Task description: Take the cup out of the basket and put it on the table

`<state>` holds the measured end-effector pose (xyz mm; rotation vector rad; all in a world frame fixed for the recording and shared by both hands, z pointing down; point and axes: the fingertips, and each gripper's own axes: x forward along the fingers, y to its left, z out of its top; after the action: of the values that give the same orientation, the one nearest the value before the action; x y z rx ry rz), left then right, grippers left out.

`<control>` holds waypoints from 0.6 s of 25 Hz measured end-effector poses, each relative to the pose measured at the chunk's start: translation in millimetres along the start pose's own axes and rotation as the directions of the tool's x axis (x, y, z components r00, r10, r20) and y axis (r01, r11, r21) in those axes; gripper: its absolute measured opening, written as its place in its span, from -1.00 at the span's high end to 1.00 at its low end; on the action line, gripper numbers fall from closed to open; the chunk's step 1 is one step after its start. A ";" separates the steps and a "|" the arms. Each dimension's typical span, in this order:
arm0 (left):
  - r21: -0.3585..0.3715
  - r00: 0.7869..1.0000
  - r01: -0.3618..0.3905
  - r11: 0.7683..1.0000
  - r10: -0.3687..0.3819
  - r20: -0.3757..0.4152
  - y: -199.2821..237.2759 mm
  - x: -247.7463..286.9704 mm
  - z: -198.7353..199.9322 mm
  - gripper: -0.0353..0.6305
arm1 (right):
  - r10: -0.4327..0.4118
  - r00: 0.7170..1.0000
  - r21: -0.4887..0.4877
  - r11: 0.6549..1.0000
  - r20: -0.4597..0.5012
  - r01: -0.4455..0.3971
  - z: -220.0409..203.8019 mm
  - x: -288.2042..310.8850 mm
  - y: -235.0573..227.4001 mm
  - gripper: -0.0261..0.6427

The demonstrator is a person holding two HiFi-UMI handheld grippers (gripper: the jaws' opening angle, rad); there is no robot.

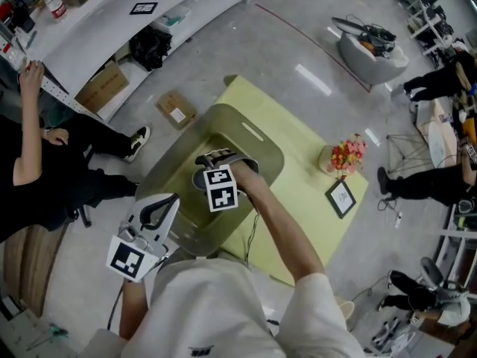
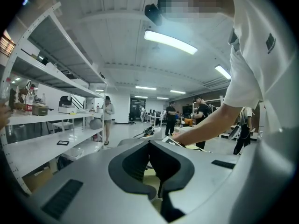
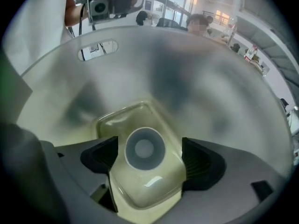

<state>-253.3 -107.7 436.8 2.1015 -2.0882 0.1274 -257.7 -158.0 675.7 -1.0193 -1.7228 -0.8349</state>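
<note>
Cup [image 3: 144, 148] shows only in the right gripper view, untouched between the right gripper's [image 3: 149, 155] wide-open jaws.

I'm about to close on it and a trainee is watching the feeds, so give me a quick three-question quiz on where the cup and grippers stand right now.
1. True or false: the cup stands inside the basket.
2. Which gripper reaches down into the basket?
3. That gripper's jaws are: A shut on the cup; B open, with the cup between them untouched; C open, with nothing between them.
Key: 1 true; 2 the right gripper; 3 B.
</note>
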 end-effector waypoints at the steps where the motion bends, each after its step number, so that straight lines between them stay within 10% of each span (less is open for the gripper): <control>1: -0.001 1.000 -0.001 1.000 0.001 -0.001 0.9 0.7 0.2 0.86 | 0.011 1.000 -0.006 1.000 -0.013 -0.011 -2.7 5.5 0.4 -0.31; 15: -0.002 1.000 0.011 1.000 -0.011 -0.015 -4.1 4.7 -2.2 0.86 | 0.012 0.997 -0.040 0.999 -0.081 -0.015 -21.6 33.1 0.2 -0.12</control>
<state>-249.0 -111.9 439.6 2.1042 -2.0667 0.1390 -256.6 -167.8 713.9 -1.0100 -1.6354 -0.8933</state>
